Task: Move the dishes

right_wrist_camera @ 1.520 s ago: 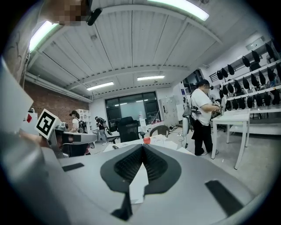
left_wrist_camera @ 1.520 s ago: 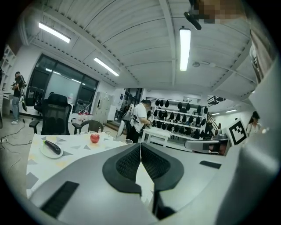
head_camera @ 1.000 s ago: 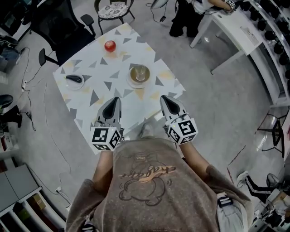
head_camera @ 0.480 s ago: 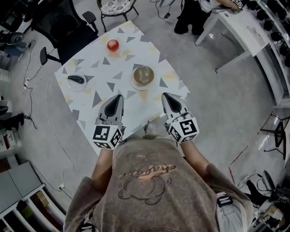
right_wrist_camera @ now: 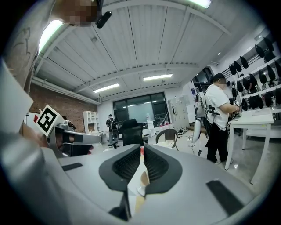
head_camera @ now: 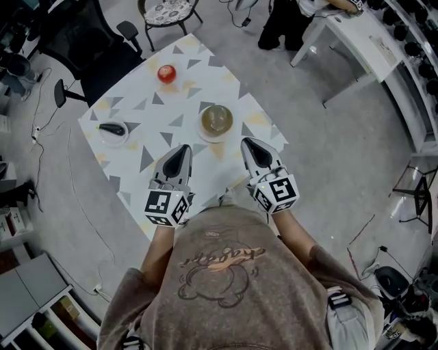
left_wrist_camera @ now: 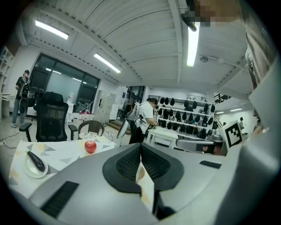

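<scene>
On the white table with grey and yellow triangles (head_camera: 154, 109) stands a brownish bowl on a saucer (head_camera: 217, 119), right of centre. A small white plate with a dark object on it (head_camera: 113, 130) lies at the left, also in the left gripper view (left_wrist_camera: 35, 163). A red apple (head_camera: 166, 73) sits at the far side (left_wrist_camera: 90, 146). My left gripper (head_camera: 183, 150) hovers over the near part of the table, shut and empty (left_wrist_camera: 140, 146). My right gripper (head_camera: 248, 144) is beside it, just right of the bowl, shut with nothing in it (right_wrist_camera: 142, 147).
A black office chair (head_camera: 89, 41) and a round patterned chair (head_camera: 168, 12) stand beyond the table. A white desk (head_camera: 349, 41) with a person (head_camera: 284, 20) at it is at the back right. Cables lie on the floor at the left.
Both grippers have edged slightly forward toward the bowl and stay shut. The head camera's view has shifted a little; the dishes have not moved.
</scene>
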Demonstrator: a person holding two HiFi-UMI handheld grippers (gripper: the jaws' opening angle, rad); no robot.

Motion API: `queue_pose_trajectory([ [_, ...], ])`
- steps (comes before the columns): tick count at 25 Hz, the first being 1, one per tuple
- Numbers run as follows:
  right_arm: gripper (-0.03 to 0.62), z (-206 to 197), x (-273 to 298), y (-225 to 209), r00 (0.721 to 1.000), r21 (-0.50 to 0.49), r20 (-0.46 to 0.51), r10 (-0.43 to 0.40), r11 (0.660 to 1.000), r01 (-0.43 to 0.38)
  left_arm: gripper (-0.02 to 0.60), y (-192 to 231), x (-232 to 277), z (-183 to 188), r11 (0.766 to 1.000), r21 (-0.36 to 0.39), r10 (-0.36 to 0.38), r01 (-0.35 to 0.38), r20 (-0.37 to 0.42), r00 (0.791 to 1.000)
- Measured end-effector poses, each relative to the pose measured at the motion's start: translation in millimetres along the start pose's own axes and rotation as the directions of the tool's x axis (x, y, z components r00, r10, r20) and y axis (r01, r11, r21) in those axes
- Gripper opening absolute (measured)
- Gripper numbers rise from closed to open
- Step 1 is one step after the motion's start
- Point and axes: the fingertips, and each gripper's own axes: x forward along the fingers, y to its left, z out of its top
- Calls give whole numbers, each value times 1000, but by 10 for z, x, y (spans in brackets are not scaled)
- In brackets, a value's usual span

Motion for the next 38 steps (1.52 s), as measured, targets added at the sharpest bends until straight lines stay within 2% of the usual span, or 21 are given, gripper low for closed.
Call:
queue_pose_trajectory([
  [3,80,-19,59,-10,1000,6,-11,15,1000,-15,20,19,28,-20,1000,-3,-6,6,-6,1000],
  [8,140,-81,130,-15,998,12,-33,50,999,-50,20,35,74,-40,1000,-5,-16,16,-13,1000],
  [12,237,-153,209,-3,996,18,-57,74,997,-73,20,50,98,-49,1000,-10,-21,21,-17,1000],
  [20,372,-276,415,100,985,-22,-102,138,990,-141,20,80,134,-70,999,-21,-29,28,-22,999],
  [38,376,-932,1140,-224,962,-83,-247,118,986,-143,20,261,193,-134,999,-48,-4,2,-39,999],
])
